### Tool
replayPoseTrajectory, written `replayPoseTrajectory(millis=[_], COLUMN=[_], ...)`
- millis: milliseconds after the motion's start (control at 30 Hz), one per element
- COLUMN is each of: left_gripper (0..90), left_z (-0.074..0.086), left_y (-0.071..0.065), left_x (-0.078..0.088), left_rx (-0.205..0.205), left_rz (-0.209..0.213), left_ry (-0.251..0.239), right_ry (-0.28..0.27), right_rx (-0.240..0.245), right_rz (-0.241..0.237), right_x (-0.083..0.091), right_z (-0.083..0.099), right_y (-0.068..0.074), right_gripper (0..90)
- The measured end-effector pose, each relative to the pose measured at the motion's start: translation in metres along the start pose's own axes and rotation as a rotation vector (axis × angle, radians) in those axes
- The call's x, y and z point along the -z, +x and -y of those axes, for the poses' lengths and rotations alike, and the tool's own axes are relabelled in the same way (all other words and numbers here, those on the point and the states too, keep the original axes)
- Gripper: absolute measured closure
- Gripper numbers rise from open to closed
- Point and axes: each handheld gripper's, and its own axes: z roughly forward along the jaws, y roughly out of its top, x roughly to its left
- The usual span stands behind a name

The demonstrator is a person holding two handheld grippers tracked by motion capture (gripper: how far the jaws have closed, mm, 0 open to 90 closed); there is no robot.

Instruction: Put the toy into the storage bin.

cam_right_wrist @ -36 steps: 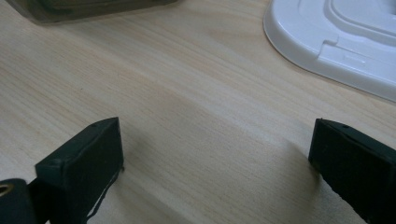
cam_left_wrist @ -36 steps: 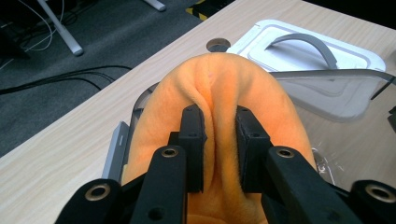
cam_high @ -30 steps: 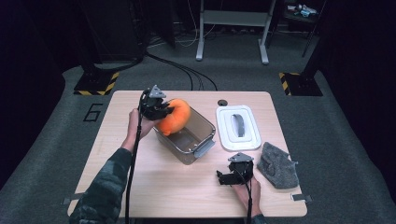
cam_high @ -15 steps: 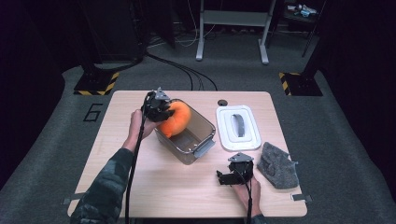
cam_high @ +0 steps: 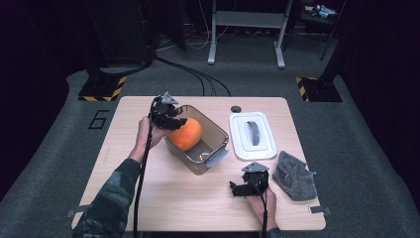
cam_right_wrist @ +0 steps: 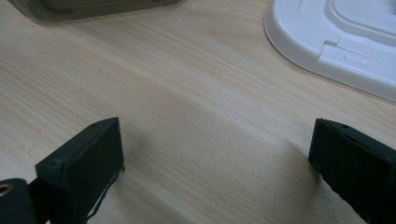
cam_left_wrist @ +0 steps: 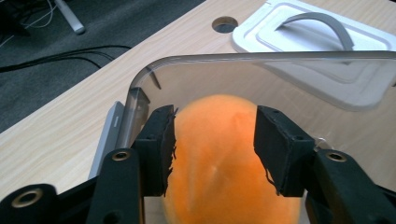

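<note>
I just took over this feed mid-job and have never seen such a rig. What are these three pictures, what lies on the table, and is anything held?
A person works with a hand-held two-jaw tool in each hand. The high view looks down on the table; the other two cameras ride on the tools and look along their jaws.

On the table: a clear container, its white lid with a grey handle, and a grey cloth.

The left gripper is at the container, its jaws on either side of an orange ball inside it. They have just been opening, and a gap shows on one side, so the ball looks released. The right gripper rests open over bare wood, holding nothing.
</note>
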Motion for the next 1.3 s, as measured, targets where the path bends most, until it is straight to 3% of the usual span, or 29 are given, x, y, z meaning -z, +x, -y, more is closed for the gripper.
replayPoseTrajectory(millis=[233, 500, 767, 900, 1033, 1300], left_gripper=[45.3, 54.8, 59.8, 60.6, 60.1, 41.2], left_z=[0.000, 0.005, 0.011, 0.010, 0.010, 0.011], left_y=[-0.006, -0.008, -0.007, -0.008, -0.006, 0.001], left_x=[-0.008, -0.031, -0.040, -0.044, -0.043, -0.026], left_rx=[-0.012, -0.001, 0.017, 0.018, 0.037, 0.100], left_rz=[0.046, 0.068, 0.064, 0.065, 0.070, 0.051], left_ry=[0.069, 0.198, 0.210, 0.243, 0.233, 0.151], right_ry=[0.001, 0.000, 0.000, 0.000, -0.001, 0.000], right_rx=[-0.005, 0.002, -0.003, -0.001, -0.002, 0.002], right_rz=[-0.001, 0.002, 0.000, 0.002, 0.001, 0.002], right_x=[0.000, 0.000, 0.000, 0.000, 0.000, 0.000], right_z=[0.000, 0.000, 0.000, 0.000, 0.000, 0.000], right_y=[0.000, 0.000, 0.000, 0.000, 0.001, 0.000], right_gripper=[2.3, 2.4, 2.4, 2.4, 2.3, 2.3])
